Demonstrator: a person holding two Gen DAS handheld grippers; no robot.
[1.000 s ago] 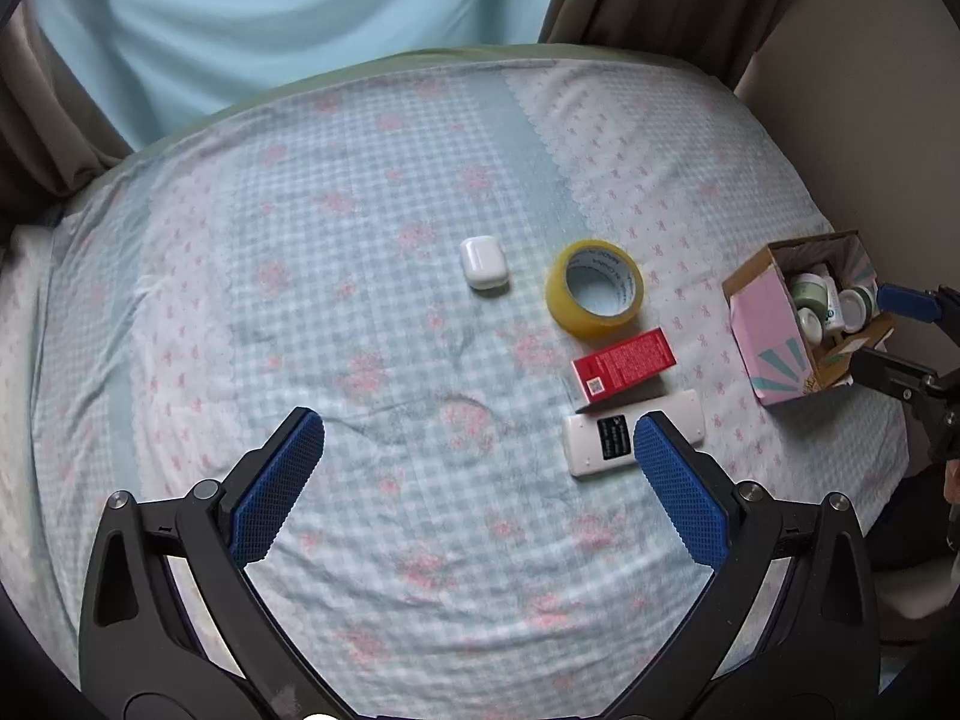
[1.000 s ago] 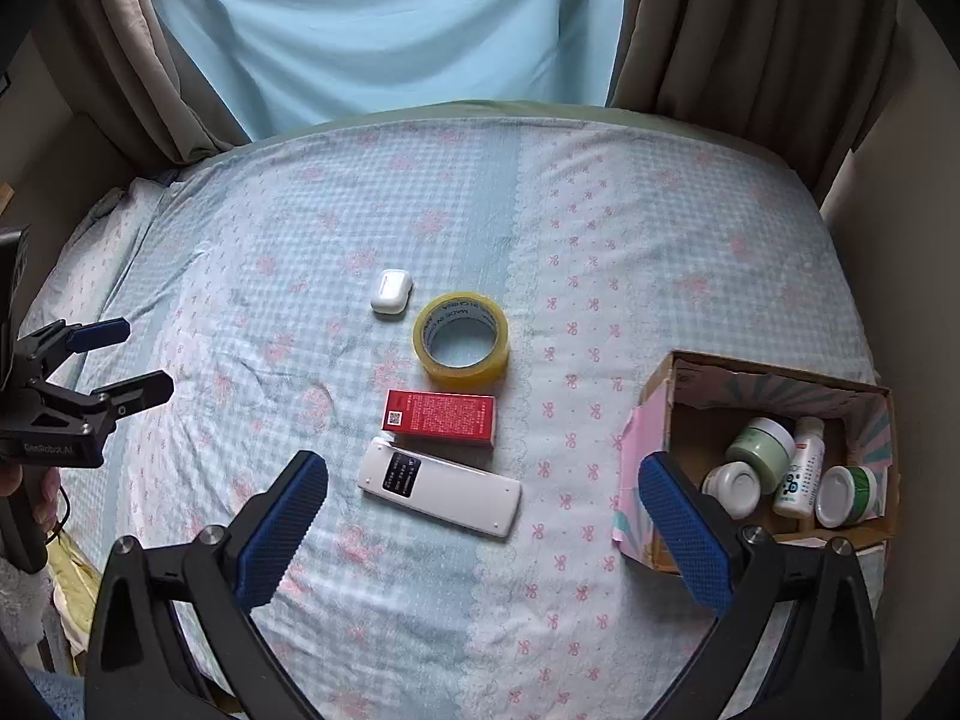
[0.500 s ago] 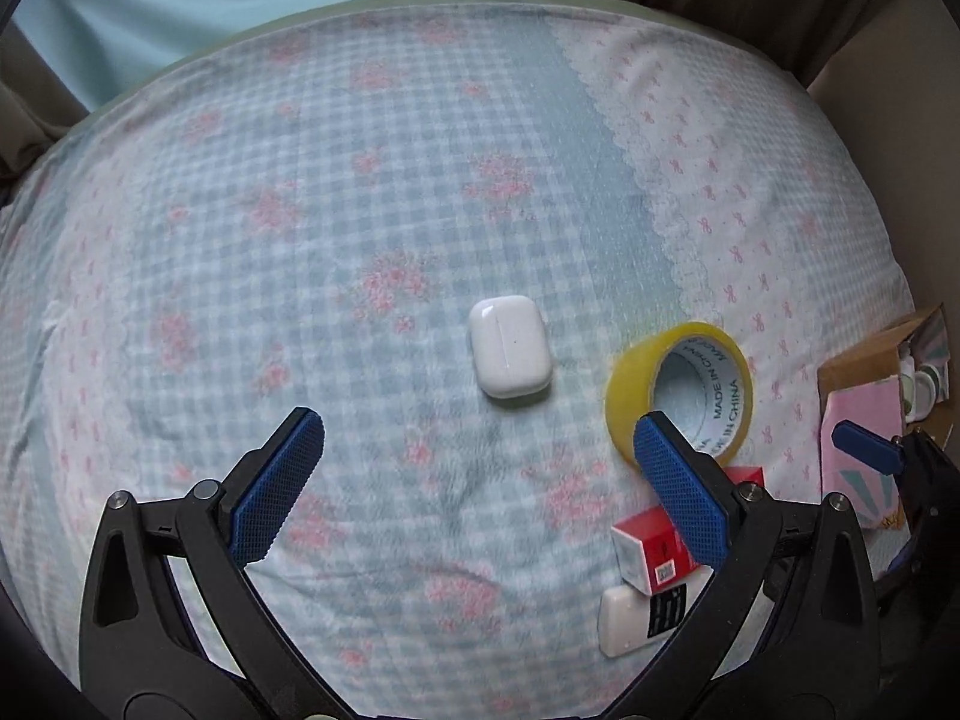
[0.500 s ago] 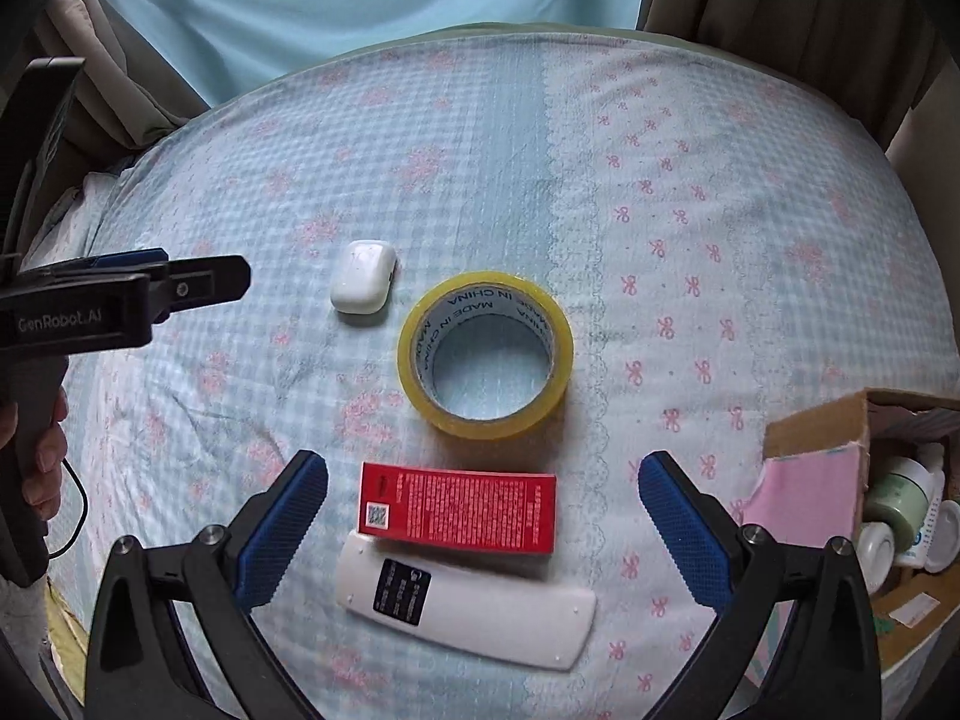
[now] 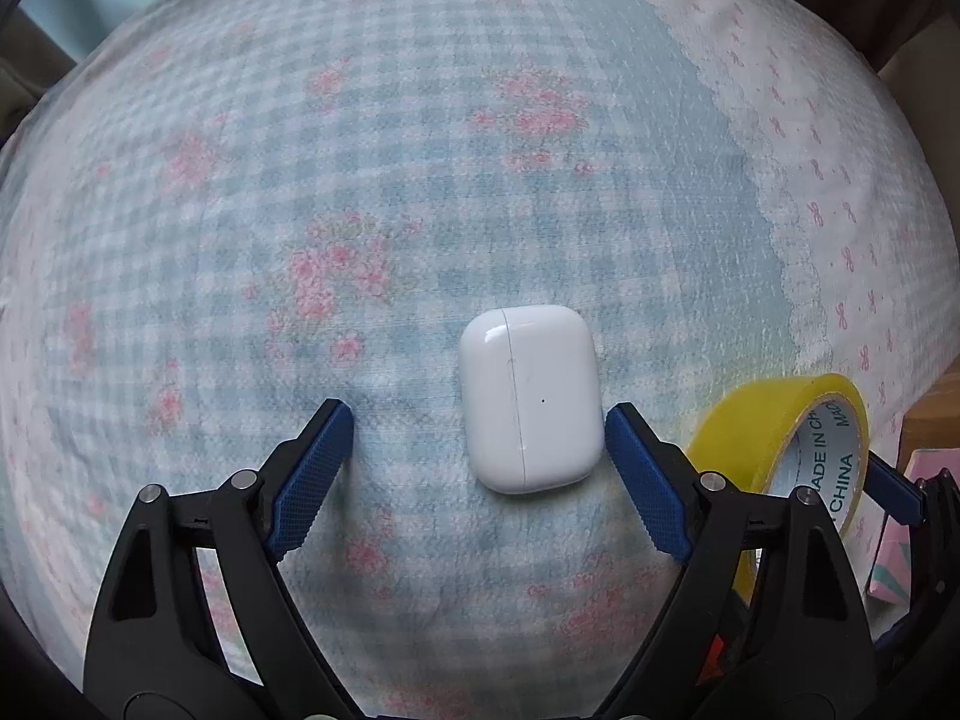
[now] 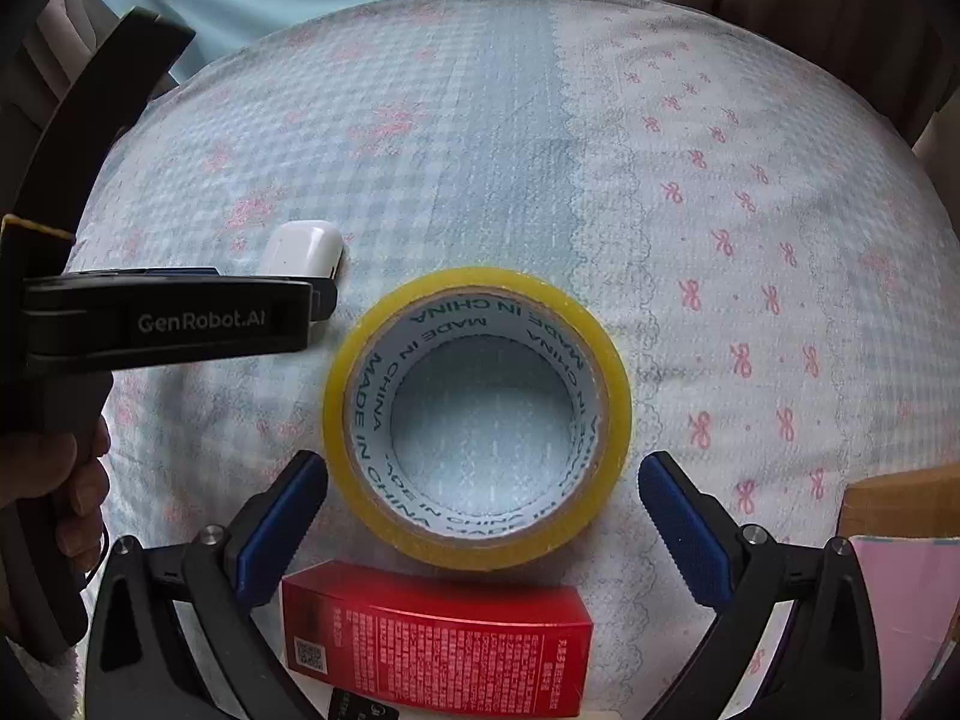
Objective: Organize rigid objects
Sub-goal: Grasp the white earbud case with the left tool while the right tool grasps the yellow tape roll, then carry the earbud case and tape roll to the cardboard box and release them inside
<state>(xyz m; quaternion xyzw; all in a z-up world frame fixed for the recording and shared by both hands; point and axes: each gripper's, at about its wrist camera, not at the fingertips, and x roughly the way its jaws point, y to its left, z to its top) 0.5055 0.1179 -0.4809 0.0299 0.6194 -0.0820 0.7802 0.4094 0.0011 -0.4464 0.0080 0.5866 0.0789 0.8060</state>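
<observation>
A white earbud case [image 5: 531,399] lies on the checked cloth. My left gripper [image 5: 478,420] is open around it; the right pad [image 5: 642,477] is almost touching it, the left pad [image 5: 309,474] is apart. A yellow tape roll [image 6: 477,417] lies flat, also in the left wrist view [image 5: 774,438]. My right gripper [image 6: 483,480] is open with its tips on either side of the roll's near half. A red box [image 6: 438,639] lies just below the roll. The case also shows in the right wrist view [image 6: 303,249], partly behind the left gripper.
A pink cardboard box [image 6: 900,564] stands at the right edge, also in the left wrist view [image 5: 918,516]. A white remote's dark label [image 6: 363,708] peeks out under the red box. Curtains [image 6: 810,0] hang behind the bed.
Both grippers have moved forward and down. The left one now straddles the earbud case and has narrowed. The right one now straddles the tape roll.
</observation>
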